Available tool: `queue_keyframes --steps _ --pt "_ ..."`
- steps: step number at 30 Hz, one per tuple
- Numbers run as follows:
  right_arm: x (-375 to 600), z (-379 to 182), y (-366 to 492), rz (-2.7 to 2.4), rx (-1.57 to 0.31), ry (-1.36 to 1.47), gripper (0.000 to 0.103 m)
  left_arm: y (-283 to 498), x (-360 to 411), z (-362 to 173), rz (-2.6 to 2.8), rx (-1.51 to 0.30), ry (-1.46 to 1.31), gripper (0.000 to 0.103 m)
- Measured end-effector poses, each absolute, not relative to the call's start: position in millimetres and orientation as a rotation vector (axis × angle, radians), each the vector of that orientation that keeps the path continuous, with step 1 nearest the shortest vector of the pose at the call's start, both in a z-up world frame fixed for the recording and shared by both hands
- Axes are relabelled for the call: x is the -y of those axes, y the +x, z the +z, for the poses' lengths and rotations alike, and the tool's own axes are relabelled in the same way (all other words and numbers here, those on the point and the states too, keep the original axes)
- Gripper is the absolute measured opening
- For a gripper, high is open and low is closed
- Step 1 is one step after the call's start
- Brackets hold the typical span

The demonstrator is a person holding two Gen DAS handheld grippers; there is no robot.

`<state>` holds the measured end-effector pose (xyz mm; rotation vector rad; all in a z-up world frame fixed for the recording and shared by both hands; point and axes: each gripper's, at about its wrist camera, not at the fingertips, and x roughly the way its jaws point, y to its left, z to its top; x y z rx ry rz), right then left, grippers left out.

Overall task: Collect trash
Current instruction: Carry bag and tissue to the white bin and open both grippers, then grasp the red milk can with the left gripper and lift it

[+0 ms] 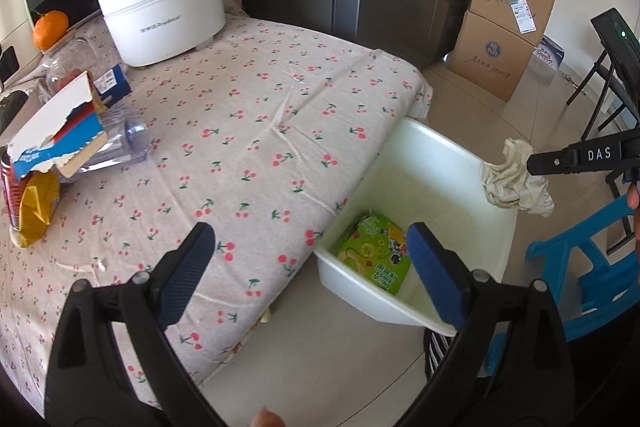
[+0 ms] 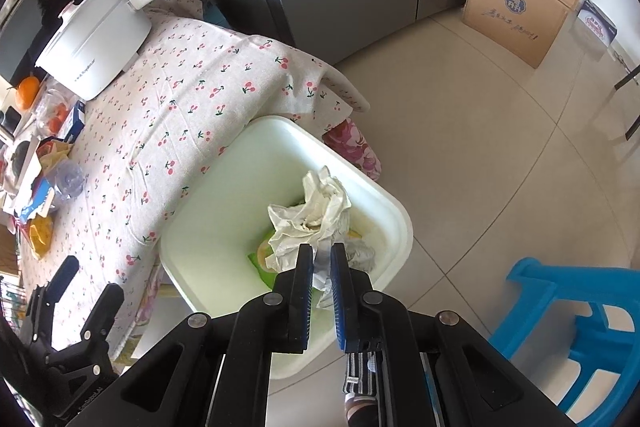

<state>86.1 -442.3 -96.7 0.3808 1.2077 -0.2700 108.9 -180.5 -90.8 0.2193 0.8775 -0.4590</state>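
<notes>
A white bin (image 1: 492, 227) stands on the floor beside the table; it also shows in the right wrist view (image 2: 208, 227). A green snack packet (image 1: 372, 255) lies inside it. My right gripper (image 2: 321, 259) is shut on a crumpled paper tissue (image 2: 316, 211) and holds it over the bin; the tissue (image 1: 512, 179) hangs above the bin's far rim in the left wrist view. My left gripper (image 1: 310, 247) is open and empty, above the table edge and the bin. More trash lies at the table's left: a torn carton (image 1: 56, 131), a clear plastic bottle (image 1: 120, 143), a yellow wrapper (image 1: 38, 211).
A white electric pot (image 1: 164, 15), an orange (image 1: 50, 29) and a blue box (image 1: 114, 85) sit on the cherry-print tablecloth (image 1: 260, 131). Cardboard boxes (image 1: 504, 27) stand by the fridge. A blue plastic stool (image 1: 588, 267) is right of the bin.
</notes>
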Motion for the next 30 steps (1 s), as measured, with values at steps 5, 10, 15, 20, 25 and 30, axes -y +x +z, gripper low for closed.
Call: queue_keyframes --steps 5,10,15,20,25,30 --pt "438 -96 89 -0.254 -1.200 0.386 0.010 106 161 -83 -0.419 -0.871 0.241 0.102" --pt "431 -90 91 -0.239 -1.166 0.397 0.054 104 140 -79 -0.379 -0.886 0.244 0.102" --pt "418 -82 96 -0.218 -1.143 0.387 0.063 103 114 -72 -0.337 -0.892 0.235 0.103" --pt "399 -77 106 -0.200 -1.130 0.353 0.069 106 80 -67 -0.285 -0.898 0.207 0.103" --pt "375 -76 121 -0.170 -1.127 0.312 0.075 115 38 -64 -0.207 -0.907 0.167 0.103" --pt "348 -75 134 -0.132 -1.133 0.283 0.078 125 -5 -61 -0.155 -0.917 0.108 0.103"
